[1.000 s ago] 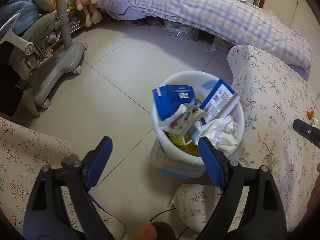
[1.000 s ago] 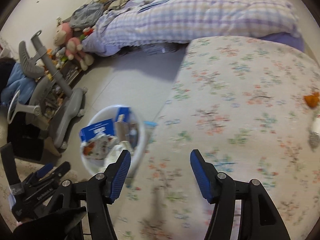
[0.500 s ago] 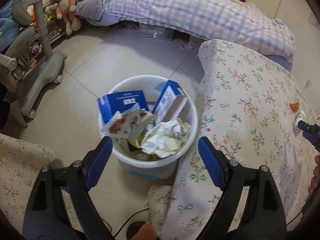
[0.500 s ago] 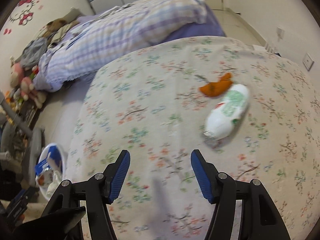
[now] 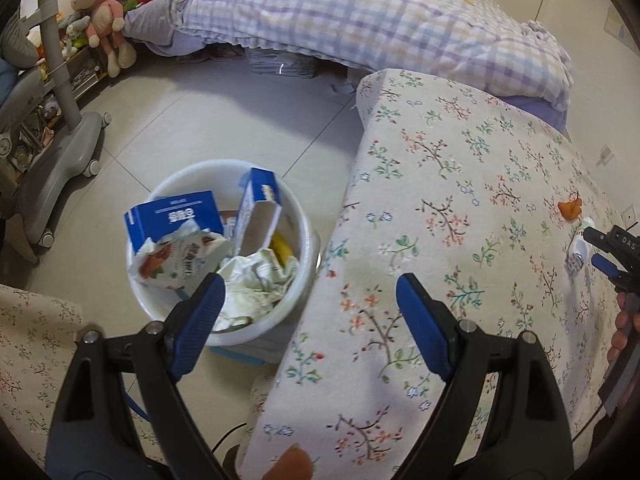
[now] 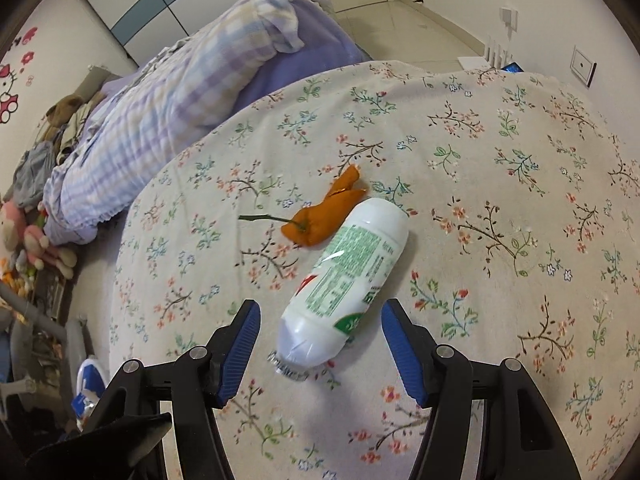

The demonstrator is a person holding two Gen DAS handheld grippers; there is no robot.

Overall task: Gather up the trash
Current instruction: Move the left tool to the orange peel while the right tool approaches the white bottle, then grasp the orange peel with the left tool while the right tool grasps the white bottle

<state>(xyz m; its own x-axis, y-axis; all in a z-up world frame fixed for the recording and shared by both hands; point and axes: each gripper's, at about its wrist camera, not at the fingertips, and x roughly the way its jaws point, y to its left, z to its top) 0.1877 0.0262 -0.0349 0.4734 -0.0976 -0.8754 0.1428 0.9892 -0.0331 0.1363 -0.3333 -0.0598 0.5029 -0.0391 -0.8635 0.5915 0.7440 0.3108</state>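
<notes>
1. The floral table [image 6: 500,168] is bearing the bottle [image 6: 348,272] and the peel [image 6: 320,216], which are touching.
2. The bin [image 5: 160,308] is sitting on the floor left of the table, nearly full.
3. The right claw [image 6: 318,340] is standing part open and empty, straddling the bottle's near end. Risk: closing on the tapered neck, it is likely to squeeze the bottle out.
4. The left claw [image 5: 308,320] is hovering wide and empty.
5. Since the earlier frame, the right claw has swung from bin to bottle.

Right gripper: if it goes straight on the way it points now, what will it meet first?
Probably the white bottle lying on the floral cloth; its neck end sits between the open fingers, apparently untouched.
</notes>
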